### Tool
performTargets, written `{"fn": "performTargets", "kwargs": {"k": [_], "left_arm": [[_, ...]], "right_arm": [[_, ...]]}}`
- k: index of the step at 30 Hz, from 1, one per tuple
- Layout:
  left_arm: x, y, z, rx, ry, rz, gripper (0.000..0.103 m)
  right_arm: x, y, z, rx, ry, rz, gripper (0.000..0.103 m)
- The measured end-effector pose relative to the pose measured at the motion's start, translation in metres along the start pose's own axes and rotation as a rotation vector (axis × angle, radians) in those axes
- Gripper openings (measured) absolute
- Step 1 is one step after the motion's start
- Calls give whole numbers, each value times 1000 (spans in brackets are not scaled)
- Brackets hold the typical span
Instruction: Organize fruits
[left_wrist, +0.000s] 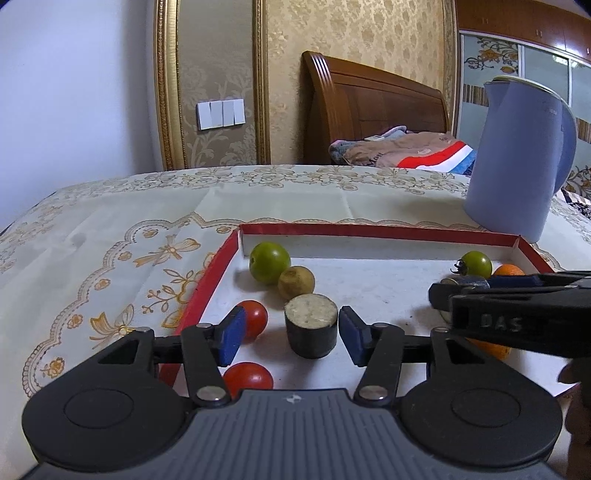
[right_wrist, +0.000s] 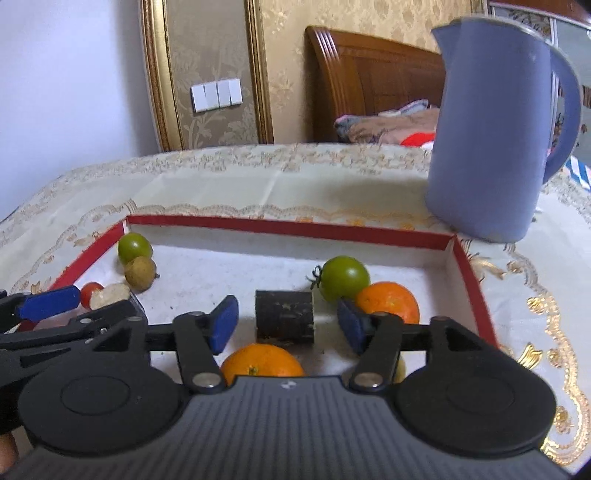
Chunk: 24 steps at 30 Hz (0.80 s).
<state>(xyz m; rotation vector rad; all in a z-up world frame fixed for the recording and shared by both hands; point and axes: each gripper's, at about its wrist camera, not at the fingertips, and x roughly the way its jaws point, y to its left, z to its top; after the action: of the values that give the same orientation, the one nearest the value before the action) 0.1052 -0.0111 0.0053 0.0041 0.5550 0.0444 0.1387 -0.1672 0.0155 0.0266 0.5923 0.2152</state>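
Two grippers hang over my workspace, both with jaws spread and nothing pinched. Largest thing first: the counter (left_wrist: 110, 229) under its floral cloth, with the blue kettle (right_wrist: 495, 133) standing at two o'clock, just beyond the tray's far right corner. Next, the red-rimmed tray (right_wrist: 280, 223), which holds all the fruit.

From the right gripper (right_wrist: 284, 325) I read two oranges, one (right_wrist: 388, 301) at one o'clock touching the green tomato (right_wrist: 345, 277), another (right_wrist: 262, 360) low at six o'clock, beneath the jaws. A dark-skinned cut piece (right_wrist: 284, 319), maybe sugarcane, lies on its side dead ahead at twelve, its long axis running nine-to-three across the gap.

From the left gripper (left_wrist: 291, 334) a second dark cut piece (left_wrist: 311, 328) stands upright, pale face up, straight between the open pads at twelve o'clock. A green fruit (left_wrist: 269, 261) and a brownish longan (left_wrist: 296, 282) touch each other at eleven; two red tomatoes (left_wrist: 255, 317) (left_wrist: 248, 378) sit at nine and seven.

I judge each gripper nearest its own piece; the left's upright one looks the easier squeeze.
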Motion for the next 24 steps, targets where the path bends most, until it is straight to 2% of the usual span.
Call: {"fn": "performTargets", "kwargs": {"k": [3,6,8,14,18,19,20,21,22,24], "left_arm": [[-2,1,-1,-6,6,-11,55],[-4,2,-2,-8,12,-22,55],[-6,1,-3,-2,2,-14,55],[-16,5,-5,-16,5,-35,55],[-33,11,-10,-30,-25,-23,55],[-39,12,-12,-33,-32,-13,57],[-43,13,-15,-38,-32,-5,71],[-48,14,-18,-45,-36,-4,77],[-51,14,-20,-48,-41,-1,81],[-61,12,-25,-25,-61,19,81]], "right_arm": [[-10,-4,-2,39,-29,13,87],[-22,-4,-3,31,-70,-8,90],[-31,-7,-4,50,-91,-6,99],[-59,-10,-15,54,-140,1,99],[-95,-15,-33,76,-162,57,101],[-104,-16,-39,73,-167,69,103],[-113,-16,-46,60,-174,72,103],[-119,-16,-52,48,-179,65,103],[-125,-16,-58,42,-184,54,103],[-132,-18,-68,32,-169,50,103]]}}
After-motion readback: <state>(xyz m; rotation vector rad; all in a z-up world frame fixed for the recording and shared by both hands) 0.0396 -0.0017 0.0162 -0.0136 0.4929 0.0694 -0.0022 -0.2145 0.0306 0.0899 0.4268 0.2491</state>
